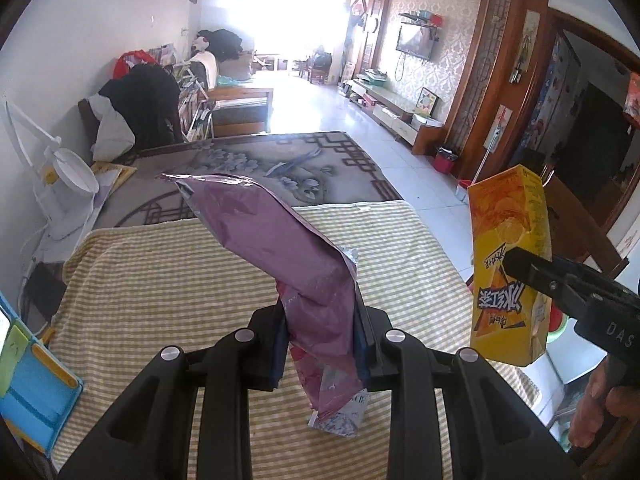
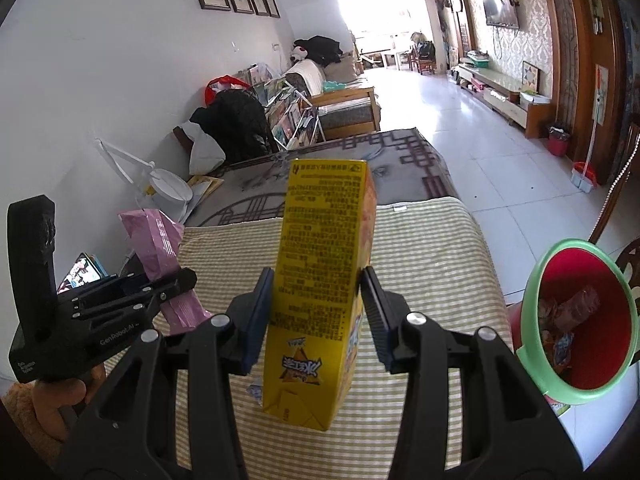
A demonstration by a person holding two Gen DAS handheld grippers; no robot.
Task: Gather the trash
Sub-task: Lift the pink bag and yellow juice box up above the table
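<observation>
My left gripper (image 1: 322,344) is shut on a crumpled pink foil snack bag (image 1: 280,240), which stands up between the pads above the striped cloth. In the right wrist view the same pink bag (image 2: 160,248) shows at the left, with the left gripper (image 2: 176,280) closed on it. My right gripper (image 2: 316,312) is shut on a tall yellow drink carton (image 2: 320,280), lifted clear of the cloth. From the left wrist view the yellow carton (image 1: 508,264) hangs at the right. A red bin with a green rim (image 2: 532,344) stands at the right, holding several wrappers.
A yellow-and-white striped cloth (image 1: 180,280) covers the table, with a grey patterned mat (image 1: 260,168) beyond it. A white desk lamp (image 1: 68,176) and a blue stand (image 1: 36,392) sit at the left edge. A person's hand (image 1: 600,404) grips the right tool. Tiled floor lies to the right.
</observation>
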